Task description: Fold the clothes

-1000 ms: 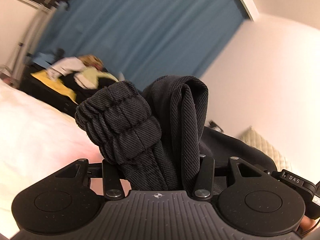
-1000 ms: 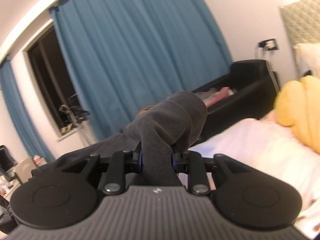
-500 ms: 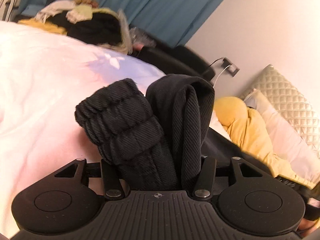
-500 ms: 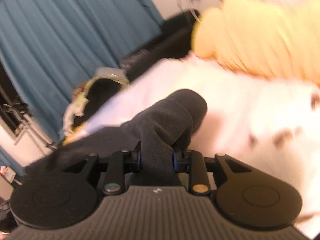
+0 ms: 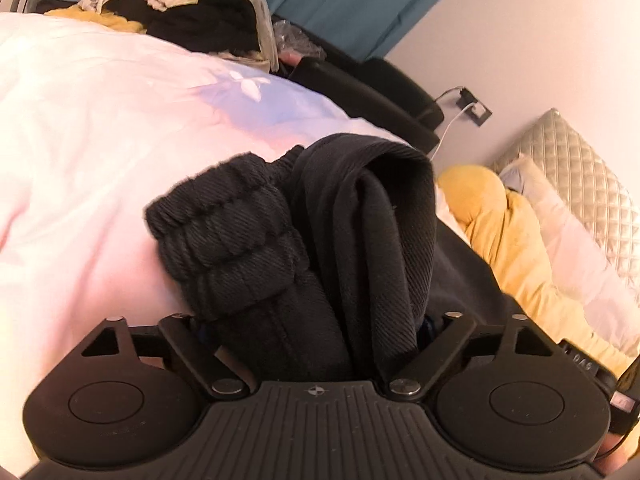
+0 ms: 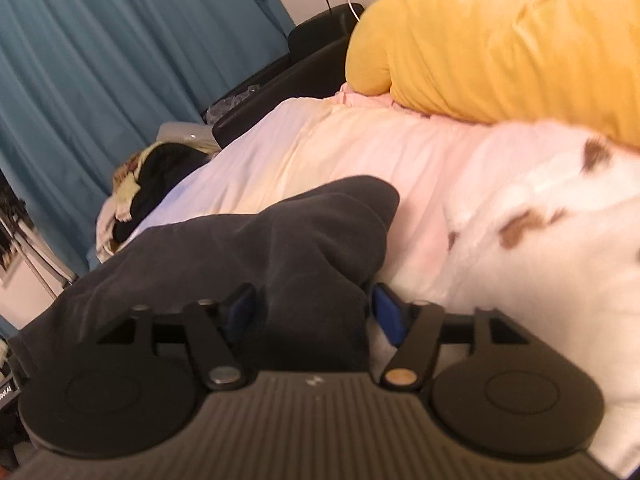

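Fabric fills both grippers: a dark ribbed-cuff garment (image 5: 320, 248) — sweatpants or a sweatshirt, I cannot tell which — is bunched between the fingers of each tool above the white duvet (image 5: 100, 128). In the left wrist view, the left gripper (image 5: 316, 332) has its fingers spread fairly wide around a thick wad: an elastic cuff sits on one side of the bundle and a rolled fold of cloth on the other, both poking forward past the fingertips. Whether the pads truly press that wad is hidden by the cloth itself. The right gripper (image 6: 312, 312) shows its blue pads (image 6: 386, 314) standing a little off the cloth on the side away from the curtain (image 6: 120, 60), so its fingers look parted, with the garment draped through the gap rather than firmly pinched.

Holding one garment at two spots suggests it is being stretched or laid flat over the duvet — the sheet of cloth trails from the right gripper toward the curtain side. A pile of other clothes (image 5: 192, 12) waits at the duvet's far edge, and a yellow cushion (image 6: 500, 48) lies beyond the duvet by the wall.
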Demonstrator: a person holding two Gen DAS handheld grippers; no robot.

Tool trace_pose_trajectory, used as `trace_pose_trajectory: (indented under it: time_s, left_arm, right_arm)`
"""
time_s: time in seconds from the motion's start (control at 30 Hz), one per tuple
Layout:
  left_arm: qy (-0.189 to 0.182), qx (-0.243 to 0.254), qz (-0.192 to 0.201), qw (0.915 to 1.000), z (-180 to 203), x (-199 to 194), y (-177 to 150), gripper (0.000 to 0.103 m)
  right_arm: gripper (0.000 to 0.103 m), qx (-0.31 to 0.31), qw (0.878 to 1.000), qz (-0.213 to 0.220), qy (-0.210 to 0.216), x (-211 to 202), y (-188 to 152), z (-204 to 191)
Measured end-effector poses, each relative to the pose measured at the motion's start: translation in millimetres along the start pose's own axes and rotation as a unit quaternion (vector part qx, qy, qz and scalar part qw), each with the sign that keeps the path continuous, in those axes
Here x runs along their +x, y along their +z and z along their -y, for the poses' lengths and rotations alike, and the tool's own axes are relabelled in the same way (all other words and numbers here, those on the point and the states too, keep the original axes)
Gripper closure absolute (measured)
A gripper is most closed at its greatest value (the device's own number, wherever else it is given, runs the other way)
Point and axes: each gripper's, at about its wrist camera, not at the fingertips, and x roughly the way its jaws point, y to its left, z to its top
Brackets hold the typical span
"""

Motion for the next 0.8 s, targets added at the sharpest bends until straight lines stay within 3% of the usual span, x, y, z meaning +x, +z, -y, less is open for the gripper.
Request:
trace_pose_trajectory:
  time_s: [0.13,0.33,0.57,0.8]
  left_arm:
    - [0.015,0.008,0.001,0.9999,-4.7,-30.5,7.2,0.005]
    - [0.055,0.061,0.058,0.995,-1.0,-99.8,29.8,0.002]
    - [0.088,0.118,0.126,0.9811,8.9,-183.7,64.4,0.002]
    - [0.116,0.143,0.176,0.9671,6.0,-259.7,96.4,0.001]
  right_arm:
    - [0.029,-0.019,0.999,0.014,-0.026,-26.6,5.1,-7.7]
    - [0.029,-0.039,0.998,0.039,-0.011,-67.6,20.4,-38.6]
    - [0.029,-0.083,0.993,0.066,0.054,-120.9,31.7,-124.1]
    - [0.029,-0.118,0.981,0.076,0.13,-167.6,31.1,-223.9]
